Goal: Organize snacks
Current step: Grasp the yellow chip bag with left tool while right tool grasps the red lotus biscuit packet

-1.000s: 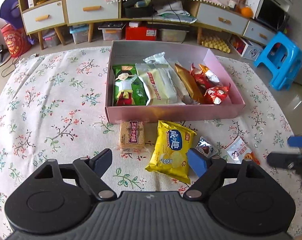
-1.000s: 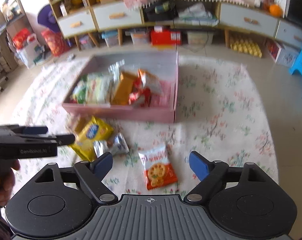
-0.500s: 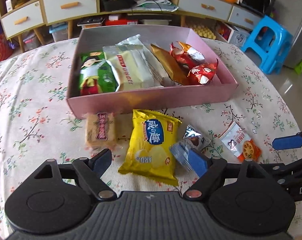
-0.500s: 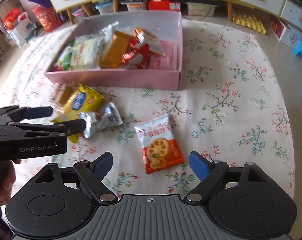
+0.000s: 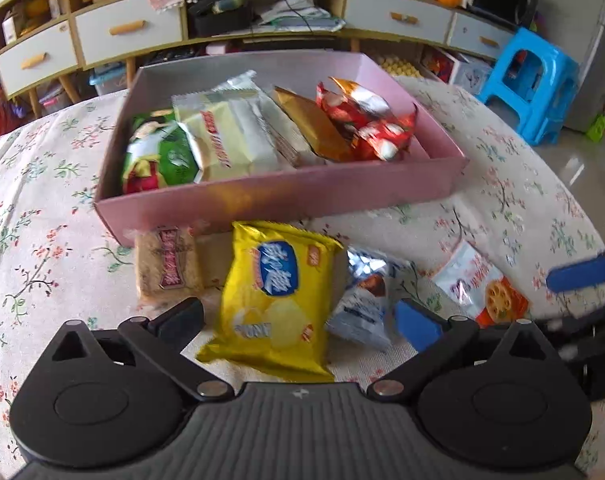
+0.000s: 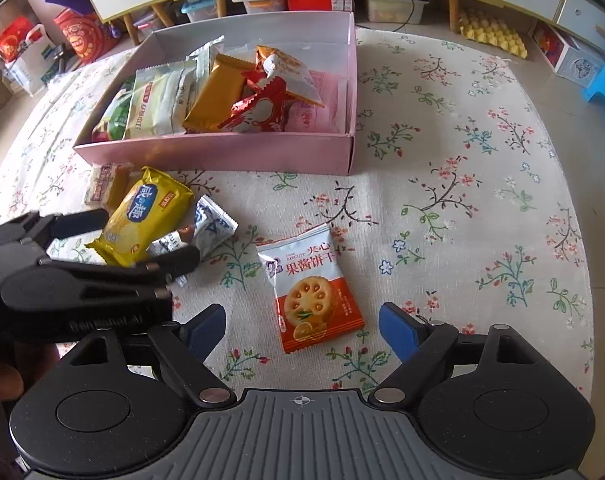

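A pink box (image 5: 286, 200) (image 6: 222, 156) on the floral cloth holds several snack packs. In front of it lie a tan biscuit pack (image 5: 168, 264) (image 6: 104, 182), a yellow chip bag (image 5: 276, 292) (image 6: 142, 216), a silver-blue wrapper (image 5: 362, 300) (image 6: 210, 226) and a white-and-orange jam biscuit pack (image 5: 482, 286) (image 6: 312, 288). My left gripper (image 5: 300, 322) (image 6: 138, 240) is open, its fingers on either side of the yellow bag's near end. My right gripper (image 6: 302, 330) is open, its fingers on either side of the jam biscuit pack's near end.
A low cabinet with drawers (image 5: 130, 36) and cluttered shelves stands behind the table. A blue stool (image 5: 534, 80) stands at the right beyond the table edge. Storage bins (image 6: 318, 0) sit on the floor under the cabinet.
Both grippers have moved forward and down toward the loose snacks. The left one now straddles the yellow bag, the right one the jam biscuit pack. Both stay open.
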Tool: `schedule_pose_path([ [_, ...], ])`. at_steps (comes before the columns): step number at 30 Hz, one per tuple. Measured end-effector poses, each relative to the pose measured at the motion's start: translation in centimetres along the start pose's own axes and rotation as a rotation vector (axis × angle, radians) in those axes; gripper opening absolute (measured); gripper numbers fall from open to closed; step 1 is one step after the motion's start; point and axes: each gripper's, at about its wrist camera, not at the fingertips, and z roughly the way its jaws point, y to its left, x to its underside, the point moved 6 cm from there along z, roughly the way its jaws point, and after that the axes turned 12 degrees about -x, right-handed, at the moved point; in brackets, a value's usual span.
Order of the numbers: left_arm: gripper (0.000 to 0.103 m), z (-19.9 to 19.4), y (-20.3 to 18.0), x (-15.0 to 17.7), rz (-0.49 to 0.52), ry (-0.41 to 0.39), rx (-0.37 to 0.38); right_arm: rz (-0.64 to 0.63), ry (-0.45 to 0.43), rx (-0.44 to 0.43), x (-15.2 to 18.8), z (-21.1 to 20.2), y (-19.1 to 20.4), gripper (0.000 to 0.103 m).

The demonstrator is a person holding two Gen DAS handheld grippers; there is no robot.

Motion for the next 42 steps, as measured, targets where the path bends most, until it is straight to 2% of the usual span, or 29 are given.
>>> schedule_pose_path([
  [4, 0.097, 0.1, -0.6, 0.4, 0.07, -0.012, -0.044, -0.002, -0.002, 0.026, 0.0, 0.4, -0.4, 0.086],
  [6, 0.095, 0.0, -0.6, 0.5, 0.07, -0.017, -0.057, -0.01, 0.0, 0.044, 0.0, 0.7, -0.6, 0.086],
  [8, 0.086, -0.2, -0.2, 0.3, 0.048, -0.015, -0.066, -0.014, 0.001, 0.056, 0.1, 1.0, -0.8, 0.086],
  [12, 0.054, -0.5, 0.9, -0.2, -0.009, -0.005, -0.072, -0.019, 0.006, 0.063, 0.2, 1.6, -1.0, 0.083],
  [13, 0.052, -0.5, 1.1, -0.2, -0.022, 0.0, -0.068, -0.022, 0.007, 0.064, 0.2, 1.7, -1.0, 0.082],
  [14, 0.051, -0.6, 1.3, -0.3, -0.035, 0.006, -0.056, -0.027, 0.009, 0.067, 0.3, 1.9, -1.0, 0.081],
  [16, 0.049, -0.6, 1.5, -0.4, -0.048, 0.01, -0.043, -0.03, 0.019, 0.067, 0.4, 2.2, -0.9, 0.07],
  [18, 0.049, -0.7, 1.5, -0.4, -0.057, 0.018, -0.032, -0.03, 0.01, 0.069, 0.4, 2.2, -0.9, 0.067],
  [21, 0.048, -0.7, 1.5, -0.4, -0.067, 0.029, -0.017, -0.012, -0.003, 0.063, 0.1, 1.9, -1.0, 0.05],
  [22, 0.048, -0.8, 1.6, -0.5, -0.075, 0.032, -0.007, -0.004, -0.004, 0.06, 0.0, 1.8, -1.1, 0.049],
  [33, 0.048, -1.7, 2.8, -1.2, -0.169, 0.047, 0.056, 0.082, -0.079, -0.028, -1.4, -0.6, -1.4, 0.048],
  [42, 0.048, -2.9, 2.7, -1.7, -0.191, 0.047, 0.092, 0.137, -0.106, -0.066, -1.7, -1.4, -2.0, 0.048],
])
